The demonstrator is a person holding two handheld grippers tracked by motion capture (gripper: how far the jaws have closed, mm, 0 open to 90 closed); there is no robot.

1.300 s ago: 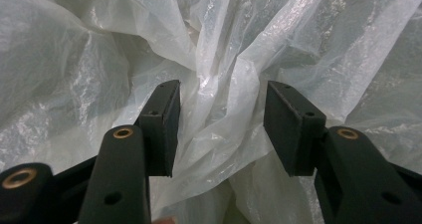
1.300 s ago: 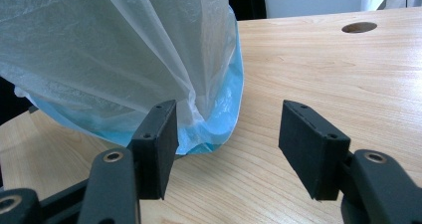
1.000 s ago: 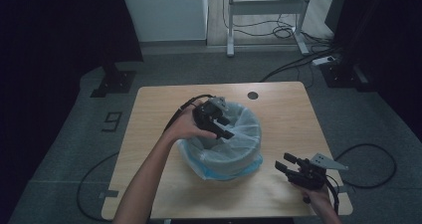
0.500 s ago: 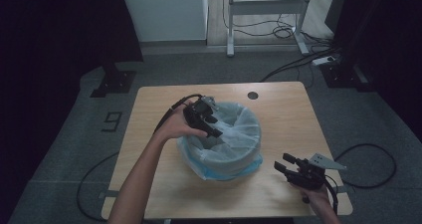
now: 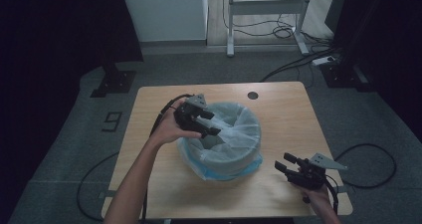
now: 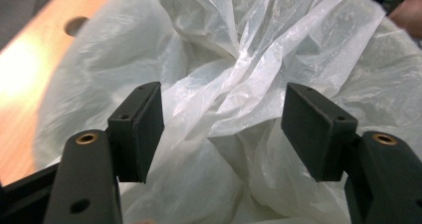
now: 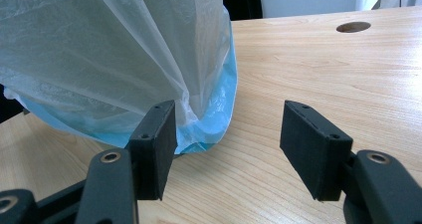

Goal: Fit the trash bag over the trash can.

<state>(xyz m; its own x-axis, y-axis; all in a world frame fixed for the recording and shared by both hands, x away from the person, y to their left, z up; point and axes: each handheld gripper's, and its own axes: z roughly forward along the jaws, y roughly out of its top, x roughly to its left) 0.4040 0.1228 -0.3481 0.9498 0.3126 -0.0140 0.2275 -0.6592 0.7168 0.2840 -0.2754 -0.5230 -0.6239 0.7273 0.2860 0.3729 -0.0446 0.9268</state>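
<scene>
A round bin (image 5: 224, 157) stands in the middle of the wooden table, lined with a translucent white plastic bag (image 5: 234, 129) that hangs over its sides; blue shows at its base (image 7: 216, 109). My left gripper (image 5: 211, 124) hovers over the bin's left rim, open. In the left gripper view the gripper (image 6: 223, 115) has crumpled folds of the bag (image 6: 239, 50) lying between and beyond the spread jaws. My right gripper (image 5: 283, 162) is low over the table's front right, open, a little apart from the bin. In its own view the gripper (image 7: 229, 122) points at the bag's lower edge (image 7: 109, 50).
The table (image 5: 288, 114) has a round cable hole (image 5: 253, 95) at its back edge, also visible as the hole (image 7: 353, 27) in the right gripper view. A cable (image 5: 164, 112) trails from the left gripper across the table. Dark floor, cables and a desk frame lie beyond.
My left gripper has drifted a little to the left, from over the bin's mouth toward its left rim. The right gripper has barely moved.
</scene>
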